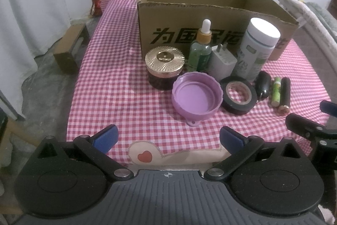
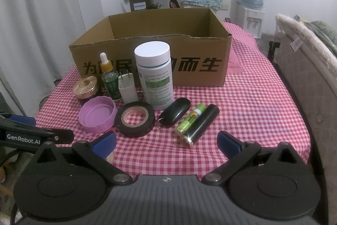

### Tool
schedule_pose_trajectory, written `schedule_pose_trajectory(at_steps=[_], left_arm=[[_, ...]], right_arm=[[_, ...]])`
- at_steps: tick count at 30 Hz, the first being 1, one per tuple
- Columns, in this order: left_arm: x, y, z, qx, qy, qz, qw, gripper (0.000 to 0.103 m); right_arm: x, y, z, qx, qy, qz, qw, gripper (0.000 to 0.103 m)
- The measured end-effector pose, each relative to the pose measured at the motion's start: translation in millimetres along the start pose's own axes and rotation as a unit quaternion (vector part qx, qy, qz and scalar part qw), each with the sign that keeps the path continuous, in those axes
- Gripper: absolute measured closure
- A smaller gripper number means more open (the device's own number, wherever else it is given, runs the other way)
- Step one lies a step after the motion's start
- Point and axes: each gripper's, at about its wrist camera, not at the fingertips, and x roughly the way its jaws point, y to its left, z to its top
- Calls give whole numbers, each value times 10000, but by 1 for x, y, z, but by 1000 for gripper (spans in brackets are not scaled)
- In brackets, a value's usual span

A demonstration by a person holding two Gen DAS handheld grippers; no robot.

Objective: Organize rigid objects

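Checked tablecloth [image 2: 252, 109], cardboard box [image 2: 200, 77], both tools parted

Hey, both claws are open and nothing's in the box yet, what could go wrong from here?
The white pill bottle, dropper bottle and charger plug stand upright, packed close; reaching for one may topple its neighbours. The green battery and black tube lie side by side on the cloth, so a nudge could roll them. The cardboard box wall is tall; carried items might clip it.
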Motion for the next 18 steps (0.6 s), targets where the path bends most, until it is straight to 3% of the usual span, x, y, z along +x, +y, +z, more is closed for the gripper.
schedule_pose_trajectory(at_steps=[18], left_arm=[[1, -3, 0, 34, 61, 80, 9999, 0]], right_arm=[[1, 0, 1, -8, -17, 26, 10000, 0]])
